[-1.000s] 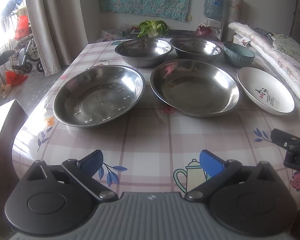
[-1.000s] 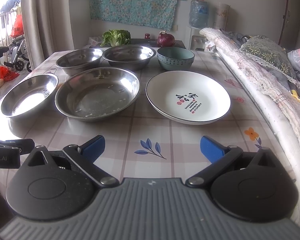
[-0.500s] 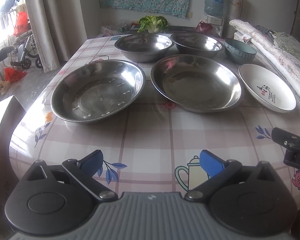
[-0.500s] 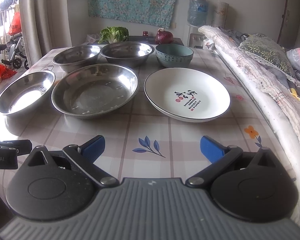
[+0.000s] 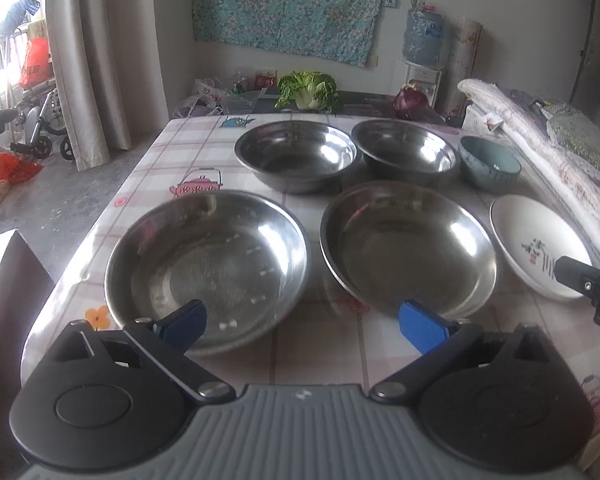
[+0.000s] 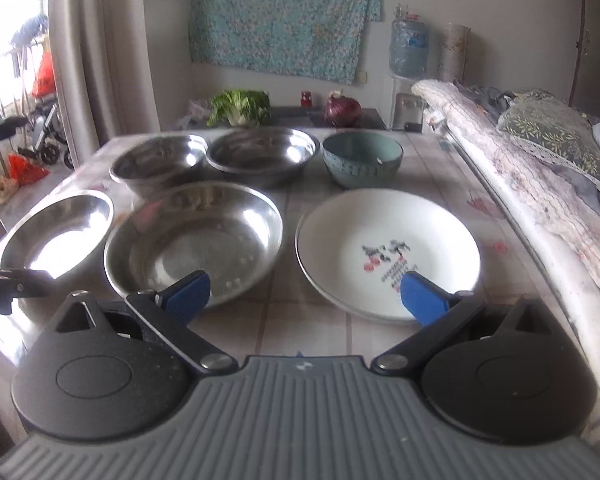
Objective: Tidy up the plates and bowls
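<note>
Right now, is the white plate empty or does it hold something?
Empty. The white plate lies flat on the table, and only its printed pattern shows inside; no food and no other dish sits on it.

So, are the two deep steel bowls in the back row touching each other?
Cannot tell. In the right wrist view the rims of the left deep bowl and right deep bowl seem to meet; in the left wrist view they overlap, so no gap shows plainly.

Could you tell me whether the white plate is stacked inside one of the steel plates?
No, the white plate lies alone on the tablecloth, beside a steel plate.
</note>
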The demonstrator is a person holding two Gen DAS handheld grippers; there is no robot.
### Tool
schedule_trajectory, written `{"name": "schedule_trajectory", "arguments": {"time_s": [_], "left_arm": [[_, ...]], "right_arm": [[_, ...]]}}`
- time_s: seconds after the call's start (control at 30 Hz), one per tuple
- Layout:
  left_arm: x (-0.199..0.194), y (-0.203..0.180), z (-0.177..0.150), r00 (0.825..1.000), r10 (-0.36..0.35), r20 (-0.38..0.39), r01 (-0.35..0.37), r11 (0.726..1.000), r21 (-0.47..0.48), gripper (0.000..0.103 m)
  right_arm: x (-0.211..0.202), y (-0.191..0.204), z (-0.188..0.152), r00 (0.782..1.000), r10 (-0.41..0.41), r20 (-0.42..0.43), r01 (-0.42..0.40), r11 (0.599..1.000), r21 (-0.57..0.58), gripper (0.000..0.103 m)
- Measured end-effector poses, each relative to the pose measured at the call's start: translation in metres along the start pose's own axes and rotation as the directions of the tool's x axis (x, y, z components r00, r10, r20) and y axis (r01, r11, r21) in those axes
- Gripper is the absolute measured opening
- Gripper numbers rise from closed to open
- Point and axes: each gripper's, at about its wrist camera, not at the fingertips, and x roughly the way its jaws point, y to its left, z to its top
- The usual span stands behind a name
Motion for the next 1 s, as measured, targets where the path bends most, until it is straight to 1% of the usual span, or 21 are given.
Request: {"name": "schedule_trajectory", "arguments": {"time_s": [0.07, 0.13, 0.17, 0.23, 0.33, 0.43, 0.53, 0.57, 0.6, 0.63, 0.67, 0.7, 0.73, 0.77, 0.8, 0.9, 1.0], "left_arm": [[0.006, 0.007, 0.016, 1.000, -0.025, 0.012, 0.025, 1.000, -0.011, 0.103], [0.015, 0.014, 0.032, 1.000, -0.026, 0.015, 0.026, 0.999, -0.028, 0.103], [0.020, 0.015, 0.039, 1.000, -0.016, 0.015, 0.016, 0.999, -0.031, 0.103], [0.034, 0.018, 0.055, 0.999, 0.028, 0.025, -0.027, 0.999, -0.024, 0.103], [0.056, 0.024, 0.078, 0.995, 0.094, 0.039, -0.094, 0.995, -0.012, 0.103], [0.079, 0.036, 0.099, 0.992, 0.104, 0.066, -0.103, 0.994, -0.022, 0.103], [0.104, 0.048, 0.119, 0.992, 0.098, 0.085, -0.095, 0.995, -0.043, 0.102], [0.115, 0.052, 0.125, 0.991, 0.107, 0.079, -0.103, 0.993, -0.048, 0.101], [0.127, 0.056, 0.132, 0.991, 0.118, 0.064, -0.115, 0.992, -0.050, 0.097], [0.140, 0.058, 0.138, 0.990, 0.134, 0.041, -0.132, 0.990, -0.046, 0.094], [0.153, 0.061, 0.143, 0.989, 0.149, 0.018, -0.148, 0.988, -0.041, 0.087], [0.165, 0.062, 0.148, 0.987, 0.163, -0.007, -0.163, 0.986, -0.034, 0.078], [0.177, 0.063, 0.152, 0.984, 0.176, -0.034, -0.177, 0.984, -0.024, 0.074], [0.188, 0.064, 0.156, 0.980, 0.188, -0.062, -0.189, 0.982, -0.014, 0.064], [0.198, 0.065, 0.157, 0.976, 0.199, -0.091, -0.200, 0.980, -0.001, 0.058], [0.220, 0.066, 0.157, 0.970, 0.196, -0.145, -0.198, 0.980, 0.005, 0.049], [0.226, 0.068, 0.155, 0.971, 0.172, -0.163, -0.177, 0.984, -0.012, 0.044]], "right_arm": [[0.004, -0.003, 0.017, 0.997, 0.057, 0.046, -0.058, 0.998, 0.026, 0.102], [0.012, -0.002, 0.034, 0.989, 0.120, 0.084, -0.124, 0.991, 0.043, 0.102], [0.017, -0.001, 0.041, 0.984, 0.149, 0.095, -0.155, 0.987, 0.051, 0.102], [0.032, 0.005, 0.058, 0.971, 0.219, 0.100, -0.226, 0.971, 0.072, 0.102], [0.060, 0.019, 0.077, 0.944, 0.318, 0.090, -0.327, 0.940, 0.103, 0.102], [0.095, 0.043, 0.096, 0.924, 0.377, 0.063, -0.382, 0.918, 0.108, 0.101], [0.136, 0.063, 0.111, 0.911, 0.412, 0.011, -0.410, 0.903, 0.125, 0.094], [0.148, 0.068, 0.114, 0.909, 0.416, -0.004, -0.412, 0.902, 0.128, 0.090], [0.165, 0.075, 0.114, 0.911, 0.412, -0.028, -0.405, 0.905, 0.128, 0.083], [0.178, 0.079, 0.116, 0.910, 0.411, -0.049, -0.401, 0.906, 0.135, 0.080], [0.190, 0.083, 0.116, 0.908, 0.413, -0.069, -0.400, 0.905, 0.145, 0.074], [0.204, 0.084, 0.115, 0.906, 0.413, -0.093, -0.396, 0.905, 0.157, 0.068], [0.216, 0.086, 0.114, 0.905, 0.411, -0.113, -0.391, 0.906, 0.164, 0.065], [0.225, 0.089, 0.113, 0.903, 0.409, -0.130, -0.387, 0.907, 0.167, 0.057], [0.236, 0.090, 0.110, 0.901, 0.407, -0.150, -0.382, 0.908, 0.169, 0.050], [0.257, 0.095, 0.107, 0.899, 0.397, -0.186, -0.367, 0.914, 0.174, 0.045], [0.270, 0.097, 0.106, 0.896, 0.396, -0.203, -0.365, 0.914, 0.175, 0.038]]}}
